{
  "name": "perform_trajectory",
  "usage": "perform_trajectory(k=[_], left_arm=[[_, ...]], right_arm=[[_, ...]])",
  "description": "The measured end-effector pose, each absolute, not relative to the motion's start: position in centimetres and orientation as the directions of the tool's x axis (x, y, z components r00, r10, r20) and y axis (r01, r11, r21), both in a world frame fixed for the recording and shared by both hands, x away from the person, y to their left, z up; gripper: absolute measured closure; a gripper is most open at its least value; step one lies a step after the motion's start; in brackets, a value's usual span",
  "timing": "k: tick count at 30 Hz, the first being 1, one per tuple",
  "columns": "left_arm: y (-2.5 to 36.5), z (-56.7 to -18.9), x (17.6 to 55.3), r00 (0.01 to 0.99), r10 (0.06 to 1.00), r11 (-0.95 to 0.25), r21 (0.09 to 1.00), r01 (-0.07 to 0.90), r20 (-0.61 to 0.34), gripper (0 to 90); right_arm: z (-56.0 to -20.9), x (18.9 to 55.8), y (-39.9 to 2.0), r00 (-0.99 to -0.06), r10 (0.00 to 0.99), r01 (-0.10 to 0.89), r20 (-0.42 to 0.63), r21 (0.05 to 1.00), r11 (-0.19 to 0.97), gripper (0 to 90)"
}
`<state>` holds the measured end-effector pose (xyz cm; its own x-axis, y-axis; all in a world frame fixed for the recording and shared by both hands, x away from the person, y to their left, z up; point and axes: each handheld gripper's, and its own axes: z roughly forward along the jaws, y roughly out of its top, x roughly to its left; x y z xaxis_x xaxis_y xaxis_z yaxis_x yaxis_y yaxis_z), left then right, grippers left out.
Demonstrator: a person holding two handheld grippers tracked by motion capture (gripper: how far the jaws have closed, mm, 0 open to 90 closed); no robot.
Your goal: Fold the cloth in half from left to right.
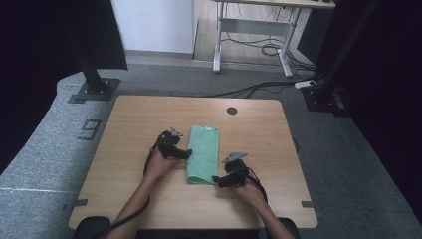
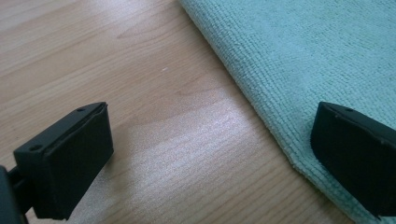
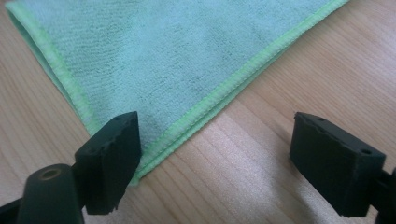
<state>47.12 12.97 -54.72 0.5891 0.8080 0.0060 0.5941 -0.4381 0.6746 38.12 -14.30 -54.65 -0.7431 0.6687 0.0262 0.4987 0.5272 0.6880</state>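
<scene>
the folded microfibre cloth (image 1: 203, 154) is mint green with a brighter lime hem. the wooden table (image 1: 134, 129) is pale, grained beige.

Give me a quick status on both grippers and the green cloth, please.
Left gripper open at the folded green cloth's left edge. Right gripper open at its near corner. Cloth flat on table, not gripped. Nothing in the way.

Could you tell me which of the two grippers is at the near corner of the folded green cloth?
The right gripper: its open fingers straddle the near corner of the folded green microfibre cloth, whereas the left gripper sits midway along the cloth's left edge.
</scene>
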Motion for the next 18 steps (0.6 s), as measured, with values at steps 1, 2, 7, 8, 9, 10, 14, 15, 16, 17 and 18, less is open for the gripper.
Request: perform_trajectory(k=[1, 2, 7, 8, 9, 10, 14, 15, 16, 17, 18], left_arm=[[13.0, -54.6, 47.0, 0.592, 0.806, -0.443, 0.675, 0.590, 0.012, 0.0], [12.9, -54.4, 46.9, 0.594, 0.804, -0.448, 0.675, 0.586, 0.018, 0.0], [12.9, -53.2, 45.6, 0.616, 0.787, -0.461, 0.694, 0.554, 0.031, 0.0], [13.1, -53.0, 45.2, 0.623, 0.782, -0.462, 0.697, 0.549, 0.027, 0.0], [13.2, -52.8, 44.8, 0.630, 0.776, -0.462, 0.701, 0.543, 0.022, 0.0], [13.3, -52.7, 44.4, 0.635, 0.772, -0.464, 0.704, 0.537, 0.024, 0.0], [14.0, -52.3, 42.8, 0.652, 0.758, -0.475, 0.703, 0.529, 0.021, 0.0], [14.2, -52.3, 42.4, 0.657, 0.754, -0.481, 0.700, 0.528, 0.022, 0.0], [14.3, -52.2, 42.0, 0.659, 0.752, -0.483, 0.700, 0.525, 0.024, 0.0], [14.5, -52.1, 41.6, 0.664, 0.747, -0.487, 0.699, 0.523, 0.024, 0.0], [14.6, -52.0, 41.3, 0.667, 0.744, -0.492, 0.699, 0.520, 0.027, 0.0]], right_arm=[[-54.6, 38.1, -14.3, -0.742, 0.670, 0.503, 0.033, 0.688, 0.523, 17.4], [-54.5, 38.1, -14.3, -0.744, 0.668, 0.500, 0.034, 0.691, 0.522, 17.4], [-53.9, 37.8, -14.4, -0.758, 0.651, 0.483, 0.028, 0.695, 0.532, 15.8], [-53.8, 37.7, -14.4, -0.758, 0.651, 0.482, 0.028, 0.697, 0.531, 15.1], [-53.7, 37.7, -14.4, -0.760, 0.650, 0.479, 0.027, 0.699, 0.531, 14.6], [-53.6, 37.7, -14.5, -0.760, 0.649, 0.479, 0.027, 0.699, 0.532, 14.2], [-53.2, 37.5, -15.0, -0.760, 0.650, 0.477, 0.025, 0.701, 0.530, 13.6], [-53.1, 37.5, -15.2, -0.760, 0.650, 0.476, 0.026, 0.702, 0.529, 13.5], [-53.0, 37.4, -15.3, -0.760, 0.650, 0.476, 0.026, 0.704, 0.528, 13.4], [-52.9, 37.4, -15.5, -0.756, 0.654, 0.477, 0.026, 0.706, 0.524, 13.1], [-52.8, 37.3, -15.6, -0.758, 0.651, 0.475, 0.025, 0.706, 0.526, 13.0]])
